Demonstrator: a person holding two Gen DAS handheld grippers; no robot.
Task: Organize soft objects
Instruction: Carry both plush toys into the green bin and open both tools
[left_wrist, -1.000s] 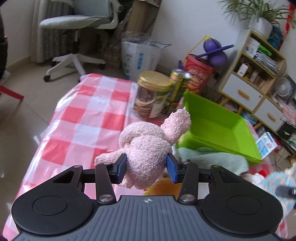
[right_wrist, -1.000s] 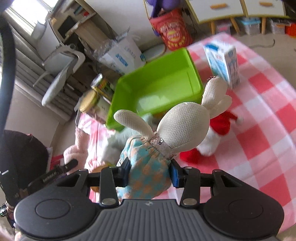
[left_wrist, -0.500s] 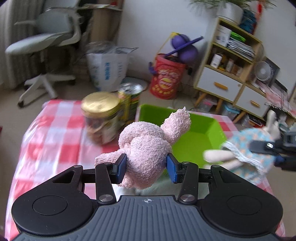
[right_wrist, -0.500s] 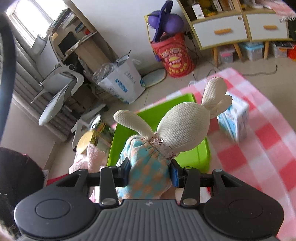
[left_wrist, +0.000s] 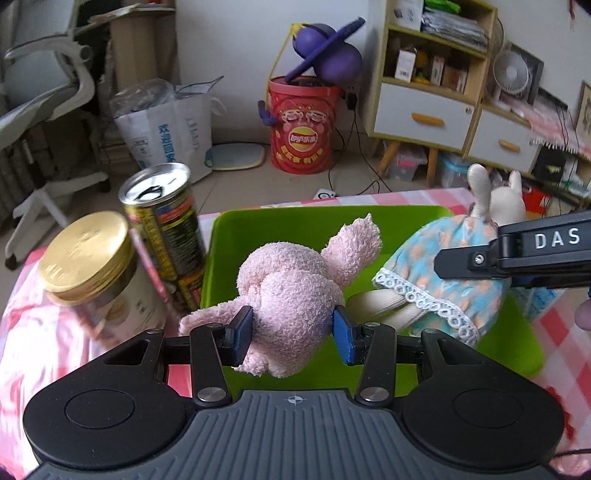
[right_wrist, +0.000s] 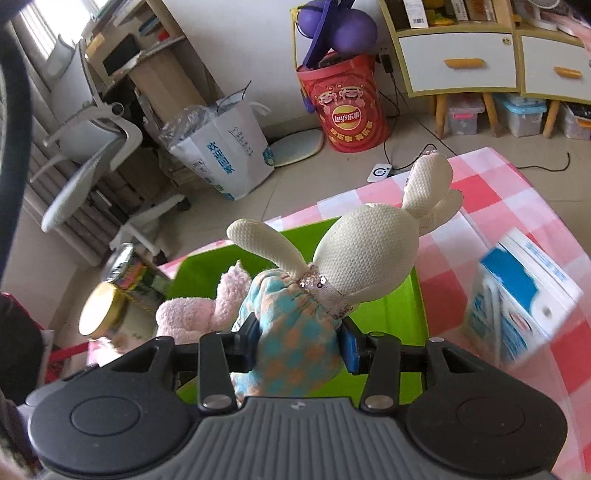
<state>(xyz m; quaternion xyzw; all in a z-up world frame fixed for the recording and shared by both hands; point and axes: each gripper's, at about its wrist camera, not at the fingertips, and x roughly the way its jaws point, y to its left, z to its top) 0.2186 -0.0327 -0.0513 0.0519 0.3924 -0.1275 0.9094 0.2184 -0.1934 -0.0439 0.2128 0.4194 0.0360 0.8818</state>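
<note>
Left gripper: blue pads clamped on a fluffy pink plush toy, held above the bright green plastic bin. Right gripper: pads clamped on the checked blue-and-orange dress of a cream fabric rabbit doll, also over the bin, just beside the pink toy. Left of the bin stand a gold-lidded clear jar and a tall printed metal can; right of it, a blue-and-white carton. All rest on a red-and-white checked tablecloth.
</note>
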